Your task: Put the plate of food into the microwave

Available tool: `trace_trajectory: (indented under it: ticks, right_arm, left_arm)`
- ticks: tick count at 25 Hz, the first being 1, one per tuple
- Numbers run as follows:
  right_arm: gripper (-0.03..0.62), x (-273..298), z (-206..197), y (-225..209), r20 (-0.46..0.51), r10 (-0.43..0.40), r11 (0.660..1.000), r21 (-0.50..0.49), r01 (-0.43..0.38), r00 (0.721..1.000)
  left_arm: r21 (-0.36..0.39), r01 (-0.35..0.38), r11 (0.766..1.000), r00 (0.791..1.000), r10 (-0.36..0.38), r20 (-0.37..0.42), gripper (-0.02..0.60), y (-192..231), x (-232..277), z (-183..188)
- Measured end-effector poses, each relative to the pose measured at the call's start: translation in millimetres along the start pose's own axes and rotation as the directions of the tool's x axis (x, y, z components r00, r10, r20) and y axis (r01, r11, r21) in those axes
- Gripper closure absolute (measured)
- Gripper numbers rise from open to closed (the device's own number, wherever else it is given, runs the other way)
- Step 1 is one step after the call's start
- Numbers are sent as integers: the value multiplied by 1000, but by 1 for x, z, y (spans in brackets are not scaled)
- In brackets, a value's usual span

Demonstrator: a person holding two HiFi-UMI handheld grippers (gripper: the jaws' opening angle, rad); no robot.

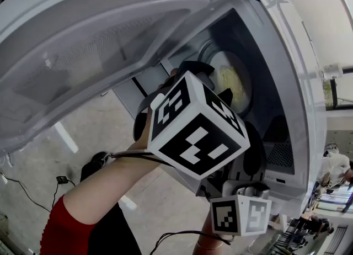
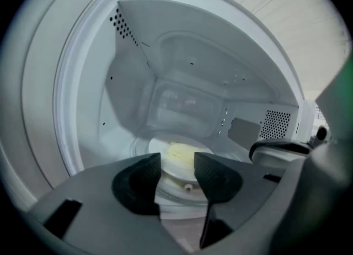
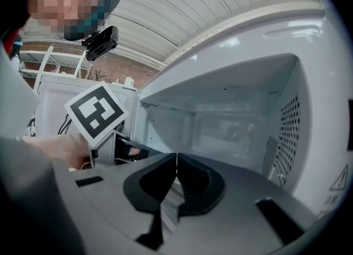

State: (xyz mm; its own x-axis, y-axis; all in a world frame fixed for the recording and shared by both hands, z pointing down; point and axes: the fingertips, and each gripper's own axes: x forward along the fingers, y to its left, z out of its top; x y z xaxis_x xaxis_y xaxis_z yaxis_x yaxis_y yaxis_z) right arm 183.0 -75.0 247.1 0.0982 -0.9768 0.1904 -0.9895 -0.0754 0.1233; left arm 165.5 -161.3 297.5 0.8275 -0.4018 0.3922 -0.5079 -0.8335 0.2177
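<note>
**Plate in microwave; both grippers empty**

The plate of food (image 2: 180, 152) rests low in the middle of the microwave (image 2: 83, 110) cavity. The door (image 1: 83, 44) is swung open. The left gripper (image 2: 177, 160) is at the cavity mouth, jaws apart, with nothing between the pads and the plate lying beyond them. The right gripper (image 3: 176, 157) is alongside, jaws closed together and holding nothing.

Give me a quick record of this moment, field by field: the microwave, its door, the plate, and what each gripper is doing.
microwave: white, cavity in view
door: swung wide open
plate: inside the microwave, lying flat
food: pale yellow, on the plate
left gripper: open, nothing gripped, pointing into the cavity at the plate
right gripper: shut, empty, outside the opening
task state: plate looks placed; door not yet closed
</note>
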Motion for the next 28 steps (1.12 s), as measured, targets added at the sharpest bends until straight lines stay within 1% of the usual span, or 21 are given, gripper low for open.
trace_trajectory:
  ticks: [2,3,4,6,8,11,13,16,18,20,22,24,28]
  right_arm:
    - [579,-1,1,-2,-1,-3,1000,2,3,1000]
    - [579,-1,1,-3,-2,-5,1000,3,5,1000]
    - [579,-2,1,-3,-3,-7,1000,3,7,1000]
    - [579,-2,1,-3,-3,-9,1000,2,9,1000]
    - [579,-3,1,-2,-4,-9,1000,1,9,1000]
    - [579,-4,-1,0,-12,-8,1000,2,8,1000]
    - [579,-5,0,1,-19,-2,1000,6,2,1000]
    - [579,-10,10,1,-31,17,1000,24,-16,999]
    - [579,-9,12,3,-29,32,998,53,-31,999]
    - [579,5,1,15,-30,34,997,72,-32,999]
    - [579,25,-19,36,-37,23,995,95,-20,999]
    - [579,34,-30,51,-38,13,991,137,-8,999]
    - [579,29,-33,59,-25,3,981,195,2,1000]
  left_arm:
    - [-8,12,1000,1000,-12,18,429,0,-3,5]
    - [-1,15,1000,1000,-15,26,468,-1,-4,6]
    - [11,14,1000,999,-15,34,494,-2,-5,8]
    - [30,11,999,999,-13,53,529,-4,-7,10]
    - [19,20,1000,997,-21,77,572,-6,-9,12]
    - [-23,69,997,992,-66,107,572,-10,-12,13]
    - [-63,113,992,986,-105,130,572,-16,-17,15]
    - [-136,184,974,974,-161,160,572,-29,-26,21]
    - [-174,225,959,966,-197,165,573,-31,-28,22]
    - [-211,267,940,959,-236,159,574,-16,-23,8]
    - [-252,312,916,948,-280,153,574,7,-19,-14]
    - [-294,346,891,937,-315,150,574,22,-21,-27]
    - [-347,367,863,930,-332,157,574,25,-31,-29]
